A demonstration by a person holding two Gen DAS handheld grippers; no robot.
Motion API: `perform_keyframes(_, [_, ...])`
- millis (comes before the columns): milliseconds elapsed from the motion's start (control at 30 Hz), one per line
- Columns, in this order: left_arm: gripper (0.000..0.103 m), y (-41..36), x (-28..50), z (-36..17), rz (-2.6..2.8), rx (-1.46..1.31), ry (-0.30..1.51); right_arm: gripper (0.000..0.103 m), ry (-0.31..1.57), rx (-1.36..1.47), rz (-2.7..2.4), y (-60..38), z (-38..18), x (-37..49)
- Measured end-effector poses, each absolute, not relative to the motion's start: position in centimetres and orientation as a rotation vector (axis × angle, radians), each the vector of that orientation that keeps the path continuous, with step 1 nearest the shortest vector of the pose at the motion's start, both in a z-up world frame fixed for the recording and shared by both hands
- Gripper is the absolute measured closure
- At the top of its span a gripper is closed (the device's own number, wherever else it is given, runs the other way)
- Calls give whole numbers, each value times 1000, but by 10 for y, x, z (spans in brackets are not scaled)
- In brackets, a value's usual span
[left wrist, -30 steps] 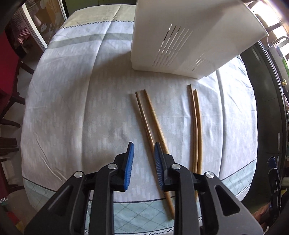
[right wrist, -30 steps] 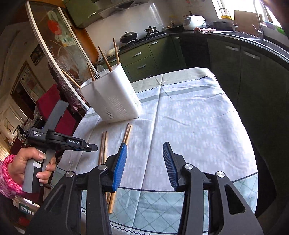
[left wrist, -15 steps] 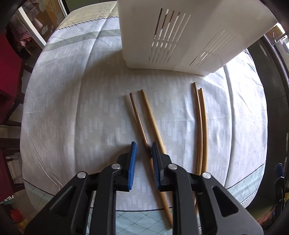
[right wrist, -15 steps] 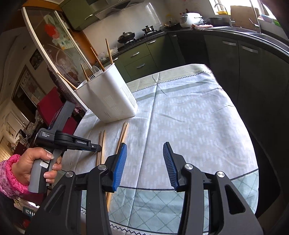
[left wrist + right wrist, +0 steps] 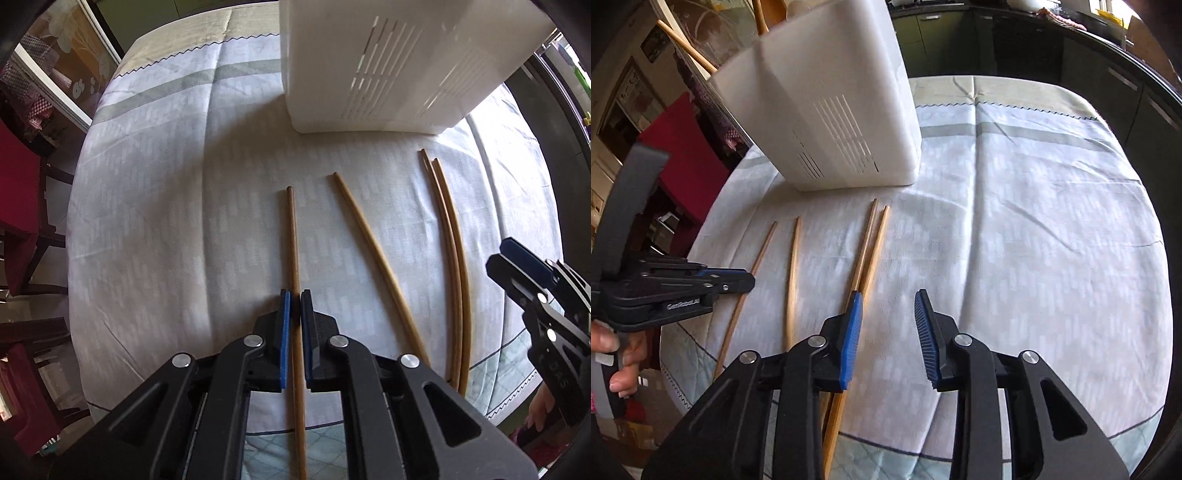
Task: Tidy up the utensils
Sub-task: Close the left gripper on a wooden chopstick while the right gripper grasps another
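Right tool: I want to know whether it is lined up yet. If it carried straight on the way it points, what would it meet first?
Probably bare tablecloth. The right tool stands open, with the chopstick pair just beside its left pad, not between them; depth is uncertain.

The only text that can be read is white lettering on the black side of the left gripper (image 5: 748,282), in the right wrist view; it appears to say "GenRobot.AI", set well back from the fingertips toward the hand. Raised lettering on the right gripper (image 5: 511,254) in the left wrist view is too blurred to make out.
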State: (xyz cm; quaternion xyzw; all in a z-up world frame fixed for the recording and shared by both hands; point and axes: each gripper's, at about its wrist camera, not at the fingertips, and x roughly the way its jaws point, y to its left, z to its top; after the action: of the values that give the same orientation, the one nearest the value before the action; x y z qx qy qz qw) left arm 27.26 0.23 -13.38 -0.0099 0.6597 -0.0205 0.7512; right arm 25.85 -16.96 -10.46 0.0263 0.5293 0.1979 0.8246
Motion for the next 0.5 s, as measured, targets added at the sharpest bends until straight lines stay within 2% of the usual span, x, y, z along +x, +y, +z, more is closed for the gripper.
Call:
perform_keyframes(200, [96,23,265,-131,-77,-16,1426,83,1164,17,396,-155,-115,266])
perform_keyframes(367, [96,23,271,-132,-89,-17,1420,83,1156,-6,392,-146,-110,264])
perform_keyframes(433, [96,14,268,-132,-90,-13,1417,88,1165,-28,386,-141,-111,264])
perform_keyframes(500, [96,12,267,-132,-91,-8,1412,89,1167,-42,377,-138,-113,263])
